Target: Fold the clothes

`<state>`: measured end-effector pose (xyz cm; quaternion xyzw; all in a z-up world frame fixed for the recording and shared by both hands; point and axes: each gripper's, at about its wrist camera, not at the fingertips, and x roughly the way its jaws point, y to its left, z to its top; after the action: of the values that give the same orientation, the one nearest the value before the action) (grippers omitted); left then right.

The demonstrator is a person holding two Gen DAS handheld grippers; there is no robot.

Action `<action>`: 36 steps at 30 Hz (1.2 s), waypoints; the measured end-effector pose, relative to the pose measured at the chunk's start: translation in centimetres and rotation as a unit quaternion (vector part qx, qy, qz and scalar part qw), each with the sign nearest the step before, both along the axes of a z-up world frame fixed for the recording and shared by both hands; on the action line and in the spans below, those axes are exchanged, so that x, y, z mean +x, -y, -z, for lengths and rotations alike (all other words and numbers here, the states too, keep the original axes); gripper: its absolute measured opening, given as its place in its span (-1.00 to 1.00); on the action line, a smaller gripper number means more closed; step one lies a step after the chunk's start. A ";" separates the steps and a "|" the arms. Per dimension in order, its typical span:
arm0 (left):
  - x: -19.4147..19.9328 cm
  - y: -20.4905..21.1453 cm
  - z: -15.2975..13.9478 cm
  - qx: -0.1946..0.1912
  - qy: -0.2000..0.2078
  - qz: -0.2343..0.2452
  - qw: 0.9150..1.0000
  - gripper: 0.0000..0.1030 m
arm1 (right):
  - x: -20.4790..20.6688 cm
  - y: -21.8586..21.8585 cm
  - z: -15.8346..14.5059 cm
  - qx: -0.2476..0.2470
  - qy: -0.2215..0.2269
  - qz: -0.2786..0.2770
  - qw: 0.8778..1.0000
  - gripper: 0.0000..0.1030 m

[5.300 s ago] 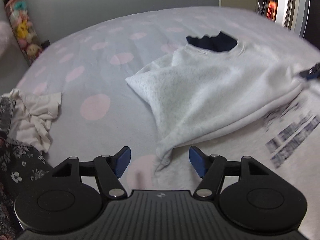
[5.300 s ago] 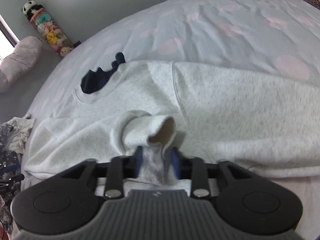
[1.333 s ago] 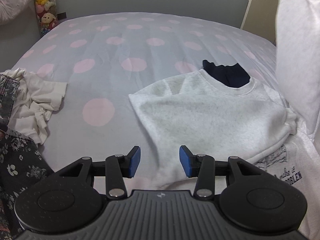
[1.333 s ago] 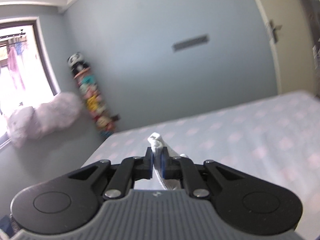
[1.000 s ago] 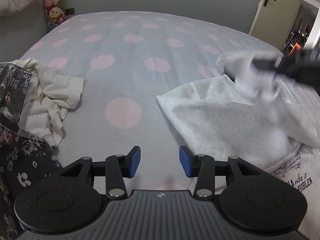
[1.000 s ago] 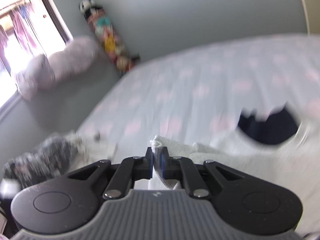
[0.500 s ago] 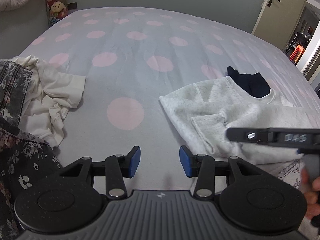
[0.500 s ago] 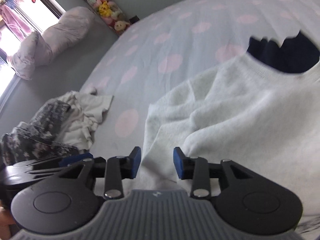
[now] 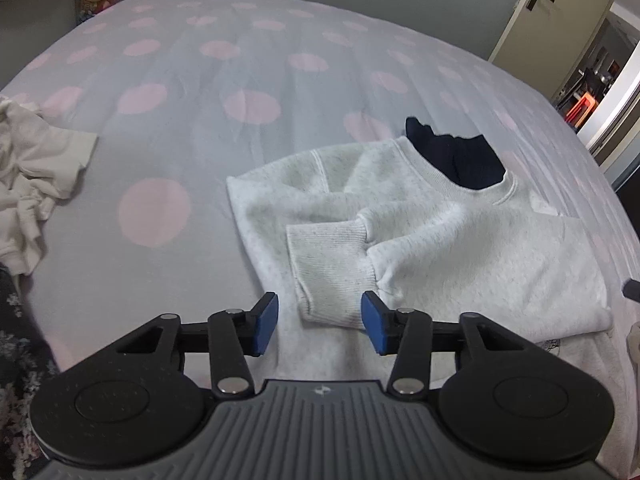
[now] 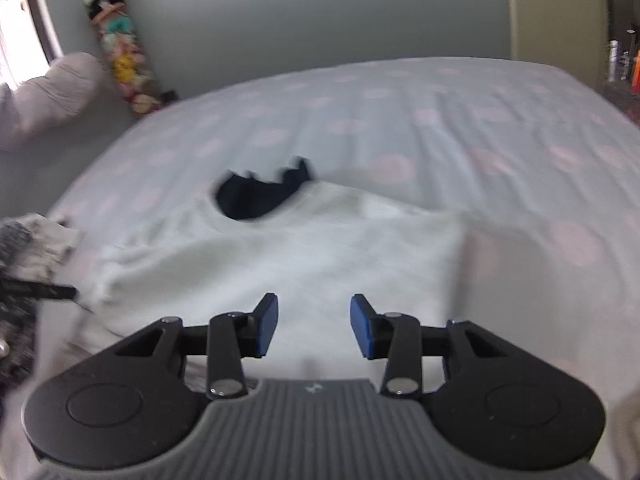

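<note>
From where I sit at the controls, my left gripper [image 9: 319,322] hangs over the near edge of the grey sweatshirt [image 9: 460,248], which lies flat on the polka-dot bedsheet [image 9: 200,92]. One sleeve is folded across the body, and its ribbed cuff [image 9: 328,264] sits just ahead of the left tongs, its near end reaching into the gap between the blue pads [image 9: 265,323]. Those jaws are closing, yet the pads stand apart from the fabric on both sides and I see nothing pinched. Beyond the cuff, further from the tongs, the collar shows a dark navy garment [image 9: 456,156] under the neckline. Off to the left of the left gripper is a crumpled white garment [image 9: 28,176], and a dark floral cloth [image 9: 16,360] lies at the near left edge.

My right gripper [image 10: 314,330] is over the sweatshirt's [image 10: 320,256] body, on the opposite side. The picture is smeared with motion. Its jaws are opening, with empty space between the pads and only sweatshirt below them. Straight ahead of these tongs the navy garment [image 10: 260,196] shows at the neckline, and to their far left a tall column of soft toys [image 10: 120,48] leans on the wall
</note>
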<state>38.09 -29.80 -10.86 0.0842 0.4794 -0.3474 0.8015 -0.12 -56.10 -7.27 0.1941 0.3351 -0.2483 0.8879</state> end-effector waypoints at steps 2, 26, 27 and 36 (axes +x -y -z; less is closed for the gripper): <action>0.0 0.8 0.8 0.010 0.001 0.000 1.000 -0.50 | -2.0 0.7 1.4 -0.016 -0.026 0.008 0.999 -0.15; -1.1 1.3 3.1 0.034 0.014 -0.005 0.999 -0.85 | -3.3 1.3 7.5 -0.093 -0.115 -0.015 0.989 -0.80; -1.2 1.0 2.7 0.034 0.017 -0.005 0.999 -0.85 | -3.7 1.4 7.1 -0.084 -0.116 -0.013 0.990 -0.76; -8.4 -5.2 -0.9 0.053 0.067 0.057 0.995 -0.68 | -10.3 -1.3 4.2 -0.027 -0.122 -0.017 0.992 -0.33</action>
<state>29.73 -24.63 -10.00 0.1766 0.4372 -0.3600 0.8050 -10.46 -54.84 -11.45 0.1321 0.4378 -0.2637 0.8493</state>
